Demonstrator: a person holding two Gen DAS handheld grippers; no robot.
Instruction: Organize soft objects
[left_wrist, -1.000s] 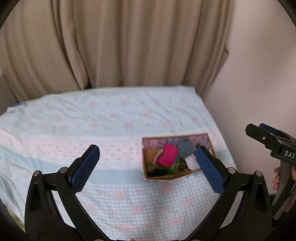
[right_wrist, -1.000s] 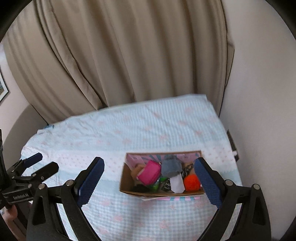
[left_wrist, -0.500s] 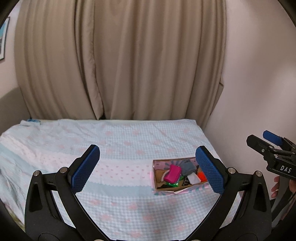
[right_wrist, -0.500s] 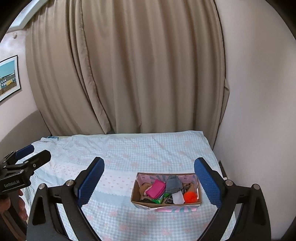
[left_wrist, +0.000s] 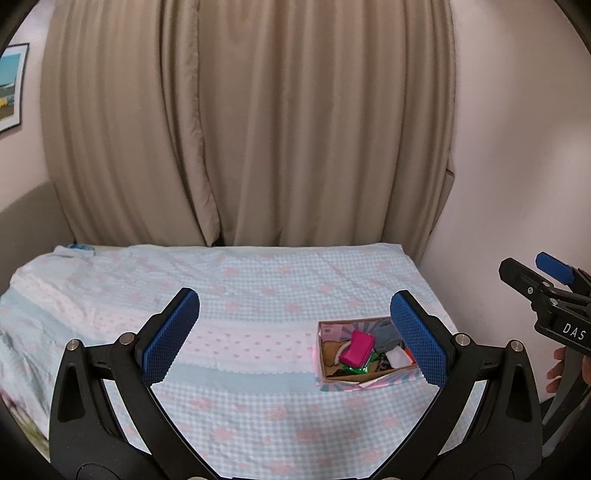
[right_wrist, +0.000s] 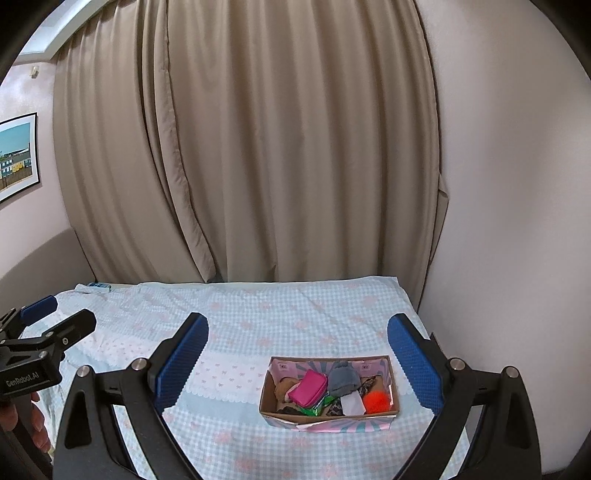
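A small cardboard box (right_wrist: 328, 420) sits on the right side of the bed and shows in the left wrist view too (left_wrist: 364, 377). It holds soft things: a pink pouch (right_wrist: 308, 387), a grey knit piece (right_wrist: 343, 377), an orange pompom (right_wrist: 376, 401), a white piece (right_wrist: 352, 405), a green wrapper (right_wrist: 314, 410). My left gripper (left_wrist: 293, 336) is open and empty, held back above the bed, left of the box. My right gripper (right_wrist: 297, 363) is open and empty, held back with the box between its fingers in the view. Each gripper shows at the edge of the other's view.
The bed (right_wrist: 258, 325) has a pale blue checked cover with pink bows. Beige curtains (right_wrist: 277, 147) hang behind it. A wall (right_wrist: 509, 221) runs close along the right side. A framed picture (right_wrist: 16, 155) hangs on the left wall.
Both grippers have pulled back and tilted up from the bed. The box now looks smaller and lower in both views, and more curtain and wall show.
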